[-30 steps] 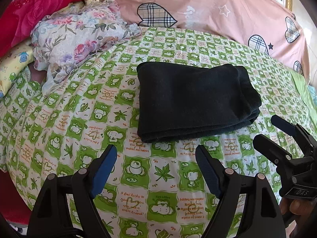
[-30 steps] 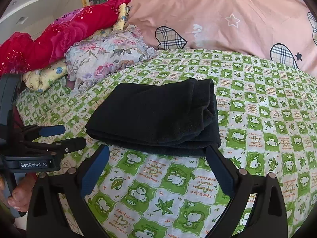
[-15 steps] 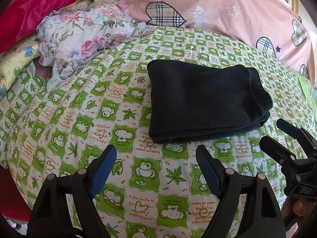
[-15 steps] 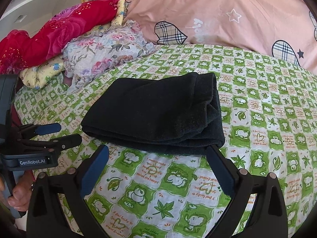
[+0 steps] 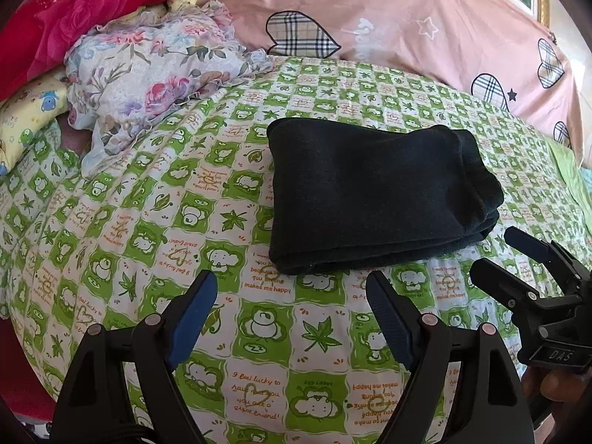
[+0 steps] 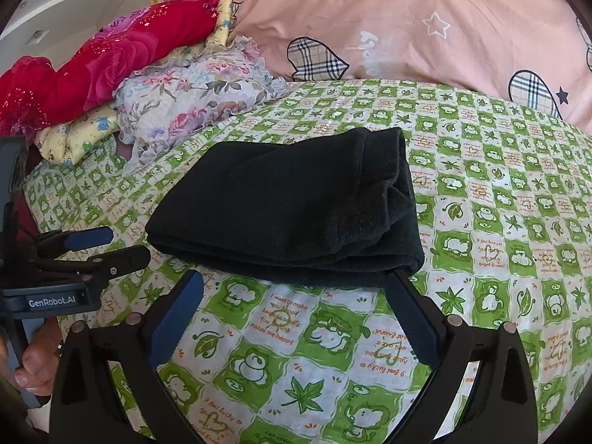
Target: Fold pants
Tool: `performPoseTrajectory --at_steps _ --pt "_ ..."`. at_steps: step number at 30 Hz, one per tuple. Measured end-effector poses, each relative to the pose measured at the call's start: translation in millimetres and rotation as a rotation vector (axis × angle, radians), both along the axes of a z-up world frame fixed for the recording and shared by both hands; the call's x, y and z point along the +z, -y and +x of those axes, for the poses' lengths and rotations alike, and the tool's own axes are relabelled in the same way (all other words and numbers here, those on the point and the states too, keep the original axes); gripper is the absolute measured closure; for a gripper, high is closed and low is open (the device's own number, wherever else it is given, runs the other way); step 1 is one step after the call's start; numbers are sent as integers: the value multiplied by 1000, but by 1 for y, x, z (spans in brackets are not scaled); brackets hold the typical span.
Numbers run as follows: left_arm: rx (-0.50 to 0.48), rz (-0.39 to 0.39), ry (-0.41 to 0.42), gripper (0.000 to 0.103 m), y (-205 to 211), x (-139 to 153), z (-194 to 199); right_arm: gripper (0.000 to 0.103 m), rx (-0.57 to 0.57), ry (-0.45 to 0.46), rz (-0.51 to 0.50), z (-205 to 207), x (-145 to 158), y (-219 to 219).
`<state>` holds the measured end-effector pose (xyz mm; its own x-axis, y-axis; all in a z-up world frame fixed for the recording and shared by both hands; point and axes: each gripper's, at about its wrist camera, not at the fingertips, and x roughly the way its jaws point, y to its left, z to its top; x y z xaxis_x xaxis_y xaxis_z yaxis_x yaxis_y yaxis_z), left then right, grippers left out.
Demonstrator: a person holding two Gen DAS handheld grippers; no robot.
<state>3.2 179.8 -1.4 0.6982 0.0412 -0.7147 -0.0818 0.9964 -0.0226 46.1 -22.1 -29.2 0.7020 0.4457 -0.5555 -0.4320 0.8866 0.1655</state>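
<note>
Here, from left to right:
Red blanket (image 5: pixel 55 18): rose-patterned, piled at the far left edge of the bed, above a yellow cartoon-print cloth (image 5: pixel 26 111).
Floral cloth (image 5: pixel 155 77): ruffled and crumpled, just right of the red blanket, its lower edge spilling onto the bedsheet.
Bedsheet (image 5: pixel 111 222): green-and-white checks with bears, leaves and orange lettering; covers the bed under everything named here.
Left tongs (image 5: pixel 292 292): spread wide, blue pads facing each other, pinching nothing; they hang over bare sheet just short of the near edge of the pants. In the right wrist view they appear at the left margin (image 6: pixel 111 246), also apart from the garment, with a hand on the handle below.
Black pants (image 5: pixel 373 199): folded into a compact, thick rectangle lying flat near the middle of the bed; stacked layers show along the near and right-hand edges. In the right wrist view (image 6: pixel 288 207) the rolled end faces right.
Right tongs (image 6: pixel 296 285): spread wide and pinching nothing; the right pad's tip lies at the near right corner of the pants, though contact cannot be told. In the left wrist view (image 5: pixel 507 251) they sit just right of the garment.
Pink quilt (image 5: pixel 407 18): plaid hearts and stars, banked along the far side of the bed.
</note>
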Motion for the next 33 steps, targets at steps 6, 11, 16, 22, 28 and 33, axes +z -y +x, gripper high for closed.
performPoseTrajectory --at_steps 6,11,16,22,28,33 --pt "-7 21 9 20 4 -1 0 4 -3 5 9 1 -1 3" --pt "-9 28 11 20 5 -2 1 4 5 6 12 1 -1 2" --pt "-13 31 11 20 5 -3 1 4 20 6 14 1 -1 0" --pt "-17 36 20 19 6 -2 1 4 22 8 17 2 -2 0" --pt "-27 40 23 19 7 -3 1 4 21 6 16 1 -2 0" --pt "-27 41 25 19 8 -3 1 4 23 6 18 1 -1 -2"
